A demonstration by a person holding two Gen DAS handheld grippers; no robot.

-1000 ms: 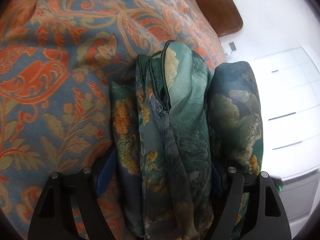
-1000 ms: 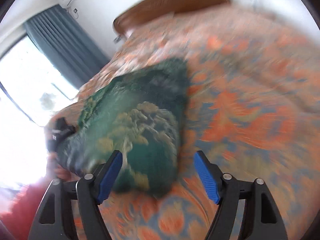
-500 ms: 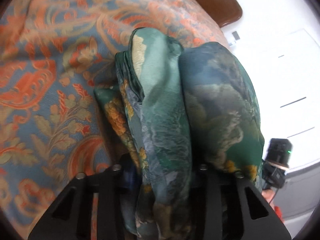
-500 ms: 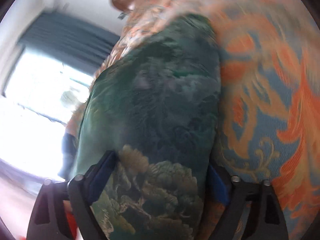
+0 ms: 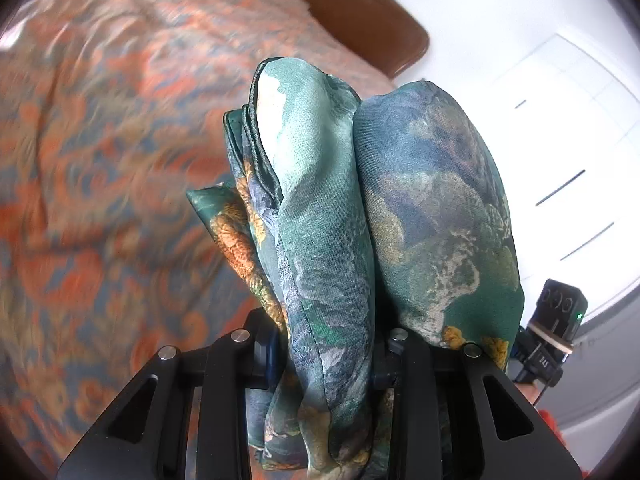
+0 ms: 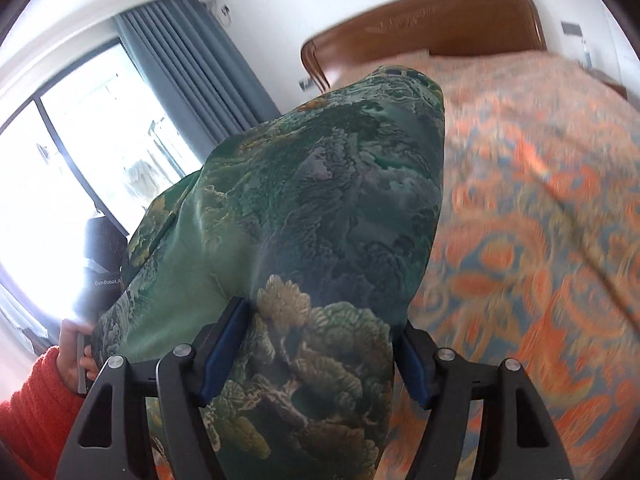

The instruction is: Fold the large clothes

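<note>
Lifted since earlier: folded green garment (image 5: 320,208), now above the bed (image 5: 100,160).
Left tongs (image 5: 326,356) clamp it narrowly, closing; right tongs (image 6: 320,344) closing around it.

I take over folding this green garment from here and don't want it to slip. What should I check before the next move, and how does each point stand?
1. Left gripper clamps the green garment: ok, jaws closing on bunched layers.
2. Right gripper has cloth between its pads: ok, jaws closing.
3. Garment is clear of the bedspread: cannot tell, its lower edge is hidden.
4. Layers lie even: not ok, they bulge in separate lobes.
5. Bedspread free for laying down: ok where visible.
</note>
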